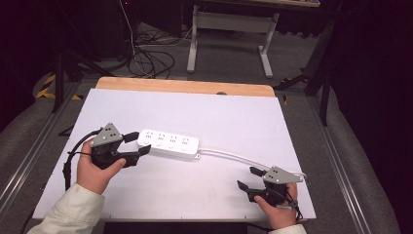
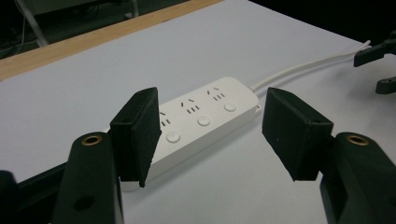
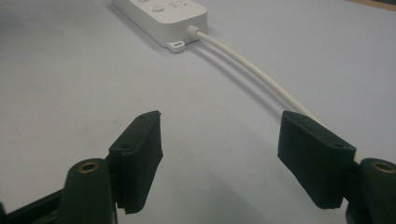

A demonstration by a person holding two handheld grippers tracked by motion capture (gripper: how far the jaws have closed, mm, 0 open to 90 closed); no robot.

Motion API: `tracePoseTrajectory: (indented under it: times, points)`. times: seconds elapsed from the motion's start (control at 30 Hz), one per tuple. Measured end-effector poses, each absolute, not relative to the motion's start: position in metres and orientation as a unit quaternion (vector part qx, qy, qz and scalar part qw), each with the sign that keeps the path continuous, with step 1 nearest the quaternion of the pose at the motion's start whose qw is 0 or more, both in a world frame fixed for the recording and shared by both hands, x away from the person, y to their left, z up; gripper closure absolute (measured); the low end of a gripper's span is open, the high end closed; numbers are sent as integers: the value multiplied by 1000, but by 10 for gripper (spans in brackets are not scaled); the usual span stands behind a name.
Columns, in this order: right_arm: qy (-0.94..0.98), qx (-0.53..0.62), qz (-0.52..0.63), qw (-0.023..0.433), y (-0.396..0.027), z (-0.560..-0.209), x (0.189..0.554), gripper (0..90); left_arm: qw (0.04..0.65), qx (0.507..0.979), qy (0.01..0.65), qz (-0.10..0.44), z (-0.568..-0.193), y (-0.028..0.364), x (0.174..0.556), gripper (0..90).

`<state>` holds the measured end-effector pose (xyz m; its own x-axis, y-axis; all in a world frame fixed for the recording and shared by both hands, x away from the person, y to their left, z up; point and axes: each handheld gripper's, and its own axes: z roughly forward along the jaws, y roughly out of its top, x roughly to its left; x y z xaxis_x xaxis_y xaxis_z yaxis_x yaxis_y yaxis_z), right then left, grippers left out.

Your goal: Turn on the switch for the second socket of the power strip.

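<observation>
Two grippers, one power strip [image 1: 168,144]: left gripper [image 1: 138,145] nearer.
Left jaws are spread, nothing pinched; the strip's near end is seen just past them at 3 o'clock, long axis 9-to-3. Right gripper [image 1: 248,178] is held spread, well apart, beside the cord [image 1: 234,157]. White table [image 1: 195,190], dark room, floor cables at 12.
</observation>
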<state>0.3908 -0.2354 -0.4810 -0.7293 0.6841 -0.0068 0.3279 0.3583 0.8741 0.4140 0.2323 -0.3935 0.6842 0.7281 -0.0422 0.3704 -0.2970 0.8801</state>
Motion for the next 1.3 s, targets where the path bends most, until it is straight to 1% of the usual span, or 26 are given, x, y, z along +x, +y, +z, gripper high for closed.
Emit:
tracePoseTrajectory:
  times: [0.1, 0.2, 0.27, 0.37, 0.47, 0.6, 0.67, 0.8, 0.87, 1.1, 1.2, 1.27, 1.3]
  points:
    - [803, 316, 469, 189, -236, -481, 391, 310, 479, 784, 346, 188, -392, 228, 418, 375]
    - [801, 316, 472, 187, -235, -481, 391, 310, 502, 775, 341, 175, -394, 225, 425, 392]
    - [801, 316, 473, 187, -235, -481, 391, 311, 499, 778, 335, 183, -396, 223, 428, 424]
    - [801, 315, 473, 188, -236, -481, 391, 312, 498, 779, 326, 196, -400, 219, 433, 439]
    - [801, 315, 473, 187, -235, -481, 391, 312, 505, 775, 325, 195, -405, 213, 438, 464]
    - [801, 313, 474, 188, -236, -481, 391, 313, 498, 779, 325, 201, -410, 208, 443, 594]
    - [801, 313, 474, 187, -236, -481, 391, 312, 497, 779, 333, 190, -414, 203, 448, 660]
    - [801, 314, 474, 186, -236, -481, 391, 312, 495, 778, 343, 179, -421, 196, 454, 753]
    - [801, 314, 476, 185, -236, -481, 391, 313, 492, 780, 341, 183, -422, 195, 456, 801]
    - [800, 313, 478, 181, -236, -481, 391, 313, 484, 785, 350, 165, -434, 188, 467, 894]
    - [801, 313, 478, 180, -236, -482, 392, 313, 482, 787, 354, 153, -438, 187, 471, 896]
    - [801, 313, 478, 181, -236, -482, 392, 313, 493, 779, 365, 129, -444, 185, 473, 896]
    - [800, 314, 478, 180, -236, -482, 392, 312, 491, 780, 364, 131, -445, 184, 474, 896]
